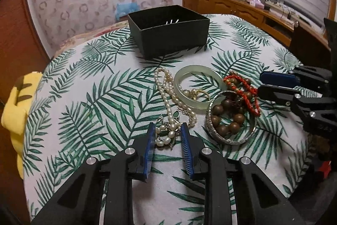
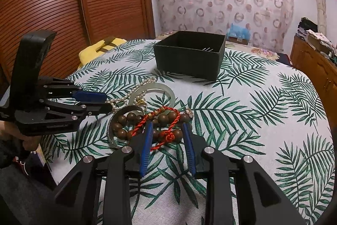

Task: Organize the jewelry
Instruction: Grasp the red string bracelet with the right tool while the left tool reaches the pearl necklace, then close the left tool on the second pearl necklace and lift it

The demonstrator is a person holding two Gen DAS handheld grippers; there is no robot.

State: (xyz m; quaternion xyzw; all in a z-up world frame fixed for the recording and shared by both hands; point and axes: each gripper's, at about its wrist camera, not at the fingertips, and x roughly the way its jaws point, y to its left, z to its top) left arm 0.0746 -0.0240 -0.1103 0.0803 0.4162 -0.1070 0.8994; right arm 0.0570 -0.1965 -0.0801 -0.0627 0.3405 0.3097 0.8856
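Both open, the left hand-held gripper straddled the pearls and the right hand-held gripper the red cord; each should close low, then lift toward the box at twelve o'clock.

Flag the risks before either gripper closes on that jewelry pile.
1. The left gripper is open around the pearl necklace, which runs under the jade bangle; lifting may drag the bangle along.
2. The right gripper straddles the red cord draped over the wooden beads; the cord could pull them and the silver bangle.
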